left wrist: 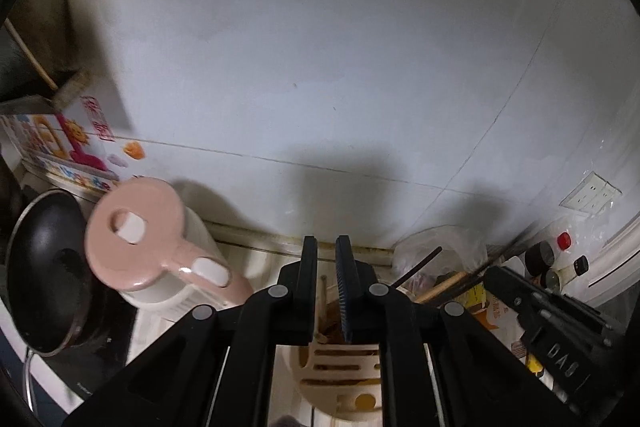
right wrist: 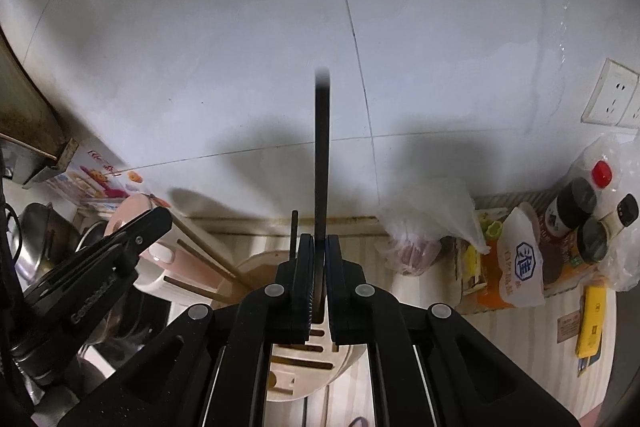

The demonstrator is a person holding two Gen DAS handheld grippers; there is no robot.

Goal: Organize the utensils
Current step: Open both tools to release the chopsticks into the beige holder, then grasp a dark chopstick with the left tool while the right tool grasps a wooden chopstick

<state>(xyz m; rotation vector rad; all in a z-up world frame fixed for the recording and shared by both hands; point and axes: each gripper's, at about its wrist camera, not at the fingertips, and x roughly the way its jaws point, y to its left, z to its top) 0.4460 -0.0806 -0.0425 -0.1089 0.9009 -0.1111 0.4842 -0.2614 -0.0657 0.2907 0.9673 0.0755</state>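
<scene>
In the right wrist view, the right gripper [right wrist: 319,269] sits low in the centre of the frame, its jaws clamped on a long dark utensil [right wrist: 322,147] that stands upright toward the upper centre. Just below is the cream slotted utensil holder [right wrist: 308,359], with wooden chopsticks [right wrist: 208,263] leaning out to the left. In the left wrist view, the left gripper [left wrist: 330,267] hangs over the same holder [left wrist: 340,367], jaws slightly apart and gripping nothing. A pink-lidded kettle [left wrist: 160,247] stands at left.
</scene>
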